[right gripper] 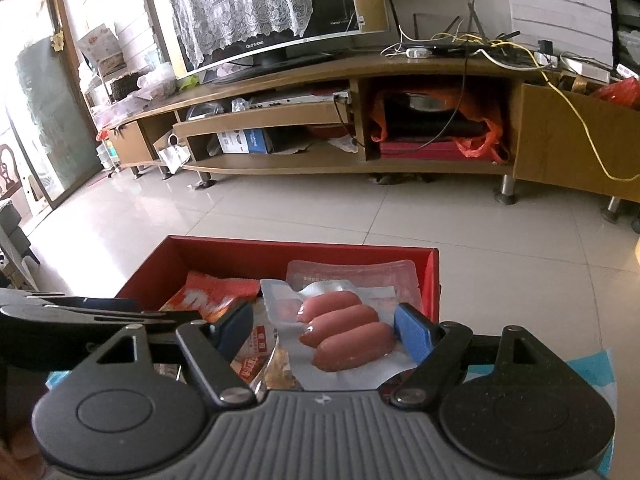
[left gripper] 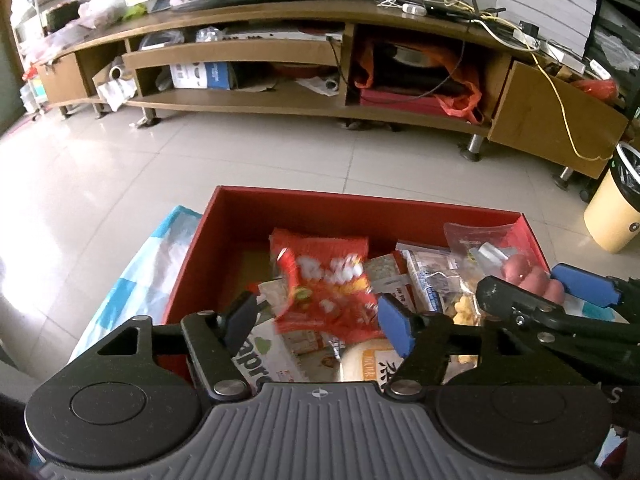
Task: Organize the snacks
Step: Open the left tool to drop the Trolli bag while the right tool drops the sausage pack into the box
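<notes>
Snacks lie piled in the red box (left gripper: pixel 304 208) — left gripper (left gripper: pixel 320 320) half-open, empty over the orange bag (left gripper: pixel 324 284); right gripper (right gripper: pixel 324 328) half-open, straddling the sausage pack (right gripper: pixel 344 332) — close squarely.

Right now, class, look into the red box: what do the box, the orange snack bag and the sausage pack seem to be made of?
Red box: probably cardboard with a matte red finish, given its thin, flat, straight walls.
Orange snack bag: glossy printed plastic or foil film, crinkled and catching light.
Sausage pack: clear, shiny vacuum-sealed plastic film, moulded tightly round three pink sausages.
</notes>
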Demonstrator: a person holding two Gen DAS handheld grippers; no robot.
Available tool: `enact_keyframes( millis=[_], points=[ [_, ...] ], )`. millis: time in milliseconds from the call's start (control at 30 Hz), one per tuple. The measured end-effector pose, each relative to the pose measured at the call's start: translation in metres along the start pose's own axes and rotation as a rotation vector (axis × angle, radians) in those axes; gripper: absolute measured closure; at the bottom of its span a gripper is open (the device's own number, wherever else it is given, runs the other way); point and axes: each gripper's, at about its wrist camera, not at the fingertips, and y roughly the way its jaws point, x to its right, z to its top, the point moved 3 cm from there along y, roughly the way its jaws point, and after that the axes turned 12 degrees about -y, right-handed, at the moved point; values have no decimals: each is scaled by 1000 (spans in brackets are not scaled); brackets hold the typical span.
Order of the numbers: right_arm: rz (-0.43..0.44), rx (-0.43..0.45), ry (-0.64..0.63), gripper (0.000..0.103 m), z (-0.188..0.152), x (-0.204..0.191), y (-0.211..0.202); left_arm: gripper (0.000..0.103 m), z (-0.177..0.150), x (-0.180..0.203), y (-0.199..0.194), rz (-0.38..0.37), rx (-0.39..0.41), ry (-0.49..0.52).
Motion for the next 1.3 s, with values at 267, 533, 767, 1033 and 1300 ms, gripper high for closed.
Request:
enact_keyframes(
  millis=[267,533,767,1033,1300],
  points=[
    [46,16,6,23,4,-6,-5,23,3,-9,-10,15,11,-8],
    [83,37,42,23,10,-7,-16,20,-1,-14,-19,13,12,-6],
    [103,67,77,22,13,-3,-36,18,-6,-15,-28,0,12,-5],
    [75,95,93,22,14,3,-57,18,-10,-12,-39,-14,24,0],
    [11,50,57,22,-1,-6,-69,16,-21,-10,-54,-13,31,-2]
  ],
)
